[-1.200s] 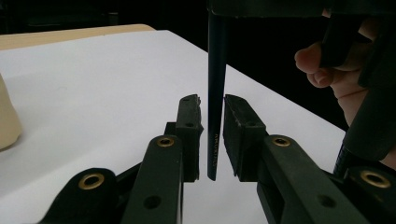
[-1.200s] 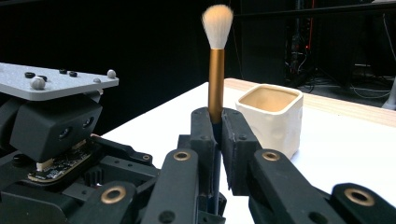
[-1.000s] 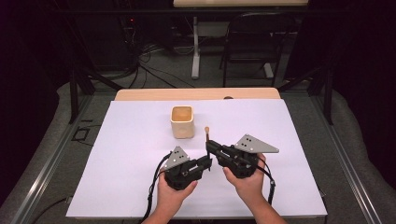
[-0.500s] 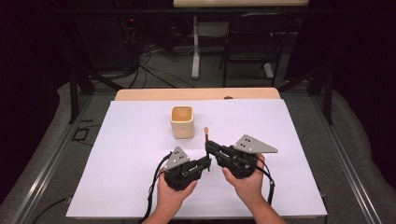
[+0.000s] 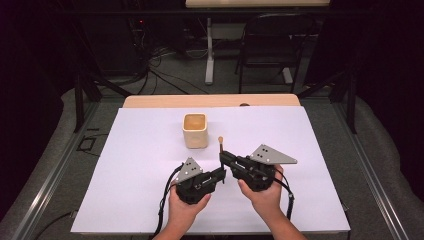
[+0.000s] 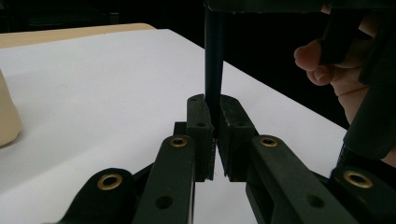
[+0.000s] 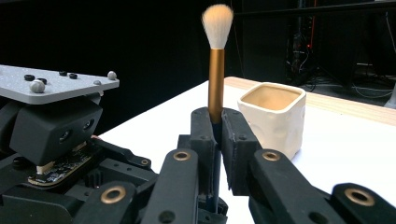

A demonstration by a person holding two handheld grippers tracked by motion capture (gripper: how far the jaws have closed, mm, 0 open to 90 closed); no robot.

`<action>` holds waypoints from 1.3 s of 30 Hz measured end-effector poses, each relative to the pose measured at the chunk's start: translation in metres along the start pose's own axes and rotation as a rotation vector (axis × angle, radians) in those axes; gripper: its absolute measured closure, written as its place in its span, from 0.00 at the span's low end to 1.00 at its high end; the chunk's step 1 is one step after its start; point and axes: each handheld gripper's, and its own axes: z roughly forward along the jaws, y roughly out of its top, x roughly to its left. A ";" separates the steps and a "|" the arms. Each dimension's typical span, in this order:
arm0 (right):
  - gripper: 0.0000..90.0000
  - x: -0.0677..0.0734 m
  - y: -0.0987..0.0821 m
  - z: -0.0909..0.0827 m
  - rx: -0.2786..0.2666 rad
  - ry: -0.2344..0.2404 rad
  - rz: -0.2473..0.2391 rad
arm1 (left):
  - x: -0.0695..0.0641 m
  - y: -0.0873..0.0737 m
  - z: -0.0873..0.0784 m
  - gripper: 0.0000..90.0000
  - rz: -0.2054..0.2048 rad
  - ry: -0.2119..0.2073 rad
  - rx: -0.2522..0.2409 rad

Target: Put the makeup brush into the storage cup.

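1. The right gripper [image 5: 221, 159] is clenched on a makeup brush [image 7: 215, 70], holding it upright, white bristles on top and the gold ferrule just above the jaws.
2. The left gripper [image 5: 222, 175], whose jaws have just been closing, is clamped on the same brush's dark lower handle [image 6: 214, 65], directly beneath the right gripper's hold.
3. Both hands meet near the middle of the white counter [image 5: 125, 165], the left gripper at seven o'clock from the brush, the right at four o'clock.
4. A cream square cup [image 5: 195, 130] stands open-mouthed on the counter at eleven o'clock from the brush, near it but apart.
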 end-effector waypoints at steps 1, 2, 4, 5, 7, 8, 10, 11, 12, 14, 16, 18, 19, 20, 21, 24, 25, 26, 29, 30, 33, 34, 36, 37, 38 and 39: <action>0.93 0.000 0.000 0.000 0.000 0.000 0.000 | 0.000 0.000 0.000 0.93 0.000 -0.001 0.000; 0.93 0.000 0.000 0.000 0.001 0.001 0.000 | 0.000 0.000 0.000 0.93 0.001 -0.002 0.000; 0.93 0.000 0.000 0.000 0.005 0.000 0.001 | 0.000 0.000 0.000 0.93 0.000 -0.002 0.001; 0.93 0.001 0.000 0.000 0.005 0.000 0.000 | 0.001 -0.001 0.000 0.93 0.000 -0.006 -0.006; 0.93 0.000 0.000 0.000 0.004 0.002 0.001 | 0.000 -0.001 -0.001 0.93 0.001 -0.001 -0.004; 0.93 0.000 0.000 0.000 0.001 0.002 -0.001 | 0.000 -0.001 -0.001 0.93 0.000 0.002 -0.005; 0.93 0.000 0.000 0.000 -0.001 0.003 -0.002 | 0.000 -0.001 -0.001 0.93 0.002 0.004 -0.011; 0.93 0.000 0.000 0.000 -0.003 0.006 -0.002 | 0.000 -0.001 -0.001 0.93 0.001 0.003 -0.012; 0.93 0.000 0.000 0.000 -0.003 0.006 0.000 | 0.000 -0.001 -0.001 0.93 0.001 0.002 -0.012; 0.93 0.000 0.000 0.000 -0.004 0.007 0.001 | 0.001 -0.001 -0.001 0.93 -0.001 -0.014 -0.017; 0.92 0.000 0.000 0.000 -0.003 0.008 0.001 | 0.000 -0.001 -0.001 0.93 0.000 -0.004 -0.013; 0.92 0.000 0.001 -0.001 0.002 0.009 0.004 | 0.001 -0.001 -0.002 0.93 0.002 -0.003 -0.015; 0.92 -0.001 0.001 -0.001 0.002 0.008 0.000 | 0.001 -0.002 -0.002 0.93 0.003 0.001 -0.018; 0.91 -0.001 0.001 -0.001 0.004 0.010 0.003 | 0.001 -0.002 -0.002 0.93 0.005 0.001 -0.016; 0.91 -0.002 0.001 -0.001 0.003 0.012 0.006 | 0.001 -0.002 -0.002 0.93 0.007 0.001 -0.017; 0.89 -0.003 0.001 0.000 0.017 0.018 0.018 | 0.001 -0.002 -0.002 0.94 0.014 -0.005 -0.015; 0.88 -0.004 0.001 0.000 0.021 0.023 0.025 | 0.001 -0.002 -0.002 0.94 0.017 -0.006 -0.016; 0.87 -0.004 0.002 0.000 0.033 0.026 0.035 | 0.000 -0.002 -0.002 0.94 0.020 0.009 -0.019; 0.87 -0.005 0.002 0.001 0.031 0.034 0.053 | 0.000 -0.003 -0.002 0.94 0.036 -0.003 -0.017; 0.87 -0.005 0.002 0.001 0.034 0.036 0.055 | -0.001 -0.003 -0.002 0.94 0.040 0.018 -0.014; 0.87 -0.006 0.003 0.000 0.044 0.040 0.063 | -0.001 -0.004 -0.002 0.94 0.048 0.010 -0.010; 0.87 -0.007 0.003 0.000 0.054 0.040 0.062 | 0.000 -0.004 -0.002 0.94 0.054 0.015 -0.005; 0.87 -0.006 0.003 0.001 0.058 0.045 0.068 | -0.001 -0.005 -0.002 0.94 0.061 0.031 -0.005; 0.87 -0.007 0.004 0.001 0.069 0.048 0.066 | -0.001 -0.005 -0.002 0.94 0.066 0.021 0.000; 0.87 -0.007 0.004 0.002 0.075 0.049 0.067 | -0.001 -0.006 -0.002 0.94 0.069 0.025 0.003; 0.87 -0.007 0.004 0.002 0.082 0.048 0.065 | -0.002 -0.007 -0.001 0.94 0.071 0.027 0.003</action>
